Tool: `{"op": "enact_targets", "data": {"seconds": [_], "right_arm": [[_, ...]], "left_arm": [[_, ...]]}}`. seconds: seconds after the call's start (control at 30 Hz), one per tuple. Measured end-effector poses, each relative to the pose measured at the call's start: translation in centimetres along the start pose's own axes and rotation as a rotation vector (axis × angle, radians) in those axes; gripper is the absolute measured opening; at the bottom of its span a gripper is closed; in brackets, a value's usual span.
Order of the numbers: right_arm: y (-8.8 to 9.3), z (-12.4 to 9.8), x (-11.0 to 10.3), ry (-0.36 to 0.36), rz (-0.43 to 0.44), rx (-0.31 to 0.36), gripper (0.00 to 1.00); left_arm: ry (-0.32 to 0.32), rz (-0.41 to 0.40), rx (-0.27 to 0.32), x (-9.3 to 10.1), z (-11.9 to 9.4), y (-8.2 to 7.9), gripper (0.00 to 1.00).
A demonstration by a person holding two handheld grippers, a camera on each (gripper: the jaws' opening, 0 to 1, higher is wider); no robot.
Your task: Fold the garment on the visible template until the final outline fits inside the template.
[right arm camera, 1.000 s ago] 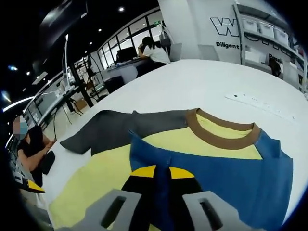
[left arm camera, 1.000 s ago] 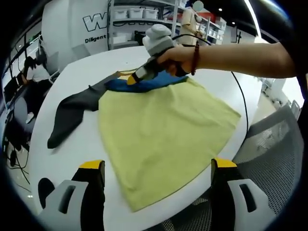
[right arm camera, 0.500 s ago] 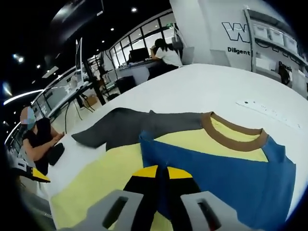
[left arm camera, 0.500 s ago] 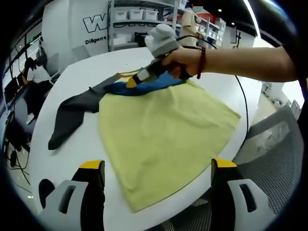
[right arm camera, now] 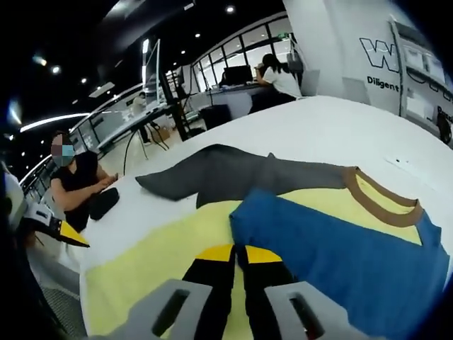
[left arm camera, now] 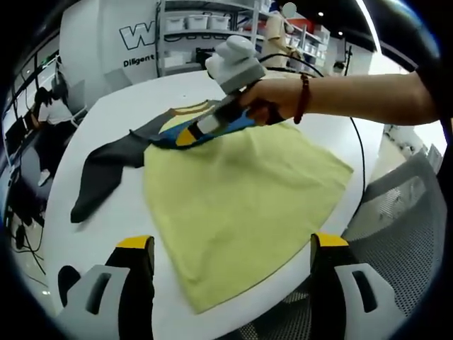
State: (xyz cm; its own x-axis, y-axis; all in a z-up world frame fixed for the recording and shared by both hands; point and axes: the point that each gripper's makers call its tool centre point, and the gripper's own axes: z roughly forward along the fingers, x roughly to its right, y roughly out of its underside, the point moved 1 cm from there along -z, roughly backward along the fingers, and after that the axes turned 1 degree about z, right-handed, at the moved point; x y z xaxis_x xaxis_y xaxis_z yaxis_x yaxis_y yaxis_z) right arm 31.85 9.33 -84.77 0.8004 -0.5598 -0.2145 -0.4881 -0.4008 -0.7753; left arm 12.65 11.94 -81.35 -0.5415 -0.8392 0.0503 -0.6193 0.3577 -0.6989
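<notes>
A yellow shirt [left arm camera: 233, 191] lies flat on the round white table [left arm camera: 106, 212], its brown collar [right arm camera: 386, 204] at the far side. Its grey sleeve [left arm camera: 106, 166] stretches out to the left. My right gripper [left arm camera: 187, 136], held in a person's hand, is shut on the blue sleeve [right arm camera: 340, 248] and holds it folded over the yellow body, near the base of the grey sleeve [right arm camera: 233, 173]. In the right gripper view the jaws meet on blue cloth at my right gripper [right arm camera: 237, 251]. My left gripper [left arm camera: 230, 244] stands open at the table's near edge, with nothing between its fingers.
A grey mesh chair [left arm camera: 396, 212] stands beyond the table's right edge. A black cable [left arm camera: 357, 152] trails over the table on the right. Shelving [left arm camera: 205, 21] lines the back wall. A seated person [right arm camera: 81, 184] is off the table's left side.
My right gripper has carried the blue sleeve leftward over the yellow body, toward the grey sleeve. My left gripper has stayed in place, open.
</notes>
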Motion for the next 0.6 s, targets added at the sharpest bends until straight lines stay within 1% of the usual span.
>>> {"op": "enact_targets", "data": {"seconds": [0.13, 0.2, 0.27, 0.33, 0.43, 0.5, 0.53, 0.6], "right_arm": [[0.4, 0.2, -0.6, -0.011, -0.034, -0.017, 0.0], [0.5, 0.2, -0.8, -0.015, -0.038, -0.021, 0.0], [0.4, 0.1, -1.2, -0.033, -0.034, -0.012, 0.0], [0.2, -0.1, -1.8, -0.051, -0.031, -0.007, 0.02], [-0.3, -0.6, -2.0, -0.043, -0.034, 0.017, 0.05], [-1.1, -0.8, -1.7, -0.014, 0.041, 0.063, 0.11], [-1.8, -1.2, -1.9, -0.008, 0.083, 0.078, 0.19], [-2.6, -1.7, -2.0, -0.005, 0.115, 0.108, 0.29]], "left_arm": [[0.0, -0.003, 0.004, 0.0, 0.0, 0.0, 0.9], [0.0, 0.0, 0.002, 0.0, 0.0, 0.0, 0.9], [0.001, 0.0, 0.003, 0.0, 0.0, 0.0, 0.9], [-0.001, -0.001, 0.001, 0.0, 0.0, 0.0, 0.9], [0.0, -0.003, 0.002, 0.1, 0.0, 0.0, 0.9], [0.0, -0.004, 0.002, 0.1, 0.0, 0.0, 0.9], [-0.001, -0.004, 0.002, 0.1, 0.0, 0.0, 0.91], [-0.002, -0.004, 0.002, 0.1, 0.0, 0.0, 0.92]]}}
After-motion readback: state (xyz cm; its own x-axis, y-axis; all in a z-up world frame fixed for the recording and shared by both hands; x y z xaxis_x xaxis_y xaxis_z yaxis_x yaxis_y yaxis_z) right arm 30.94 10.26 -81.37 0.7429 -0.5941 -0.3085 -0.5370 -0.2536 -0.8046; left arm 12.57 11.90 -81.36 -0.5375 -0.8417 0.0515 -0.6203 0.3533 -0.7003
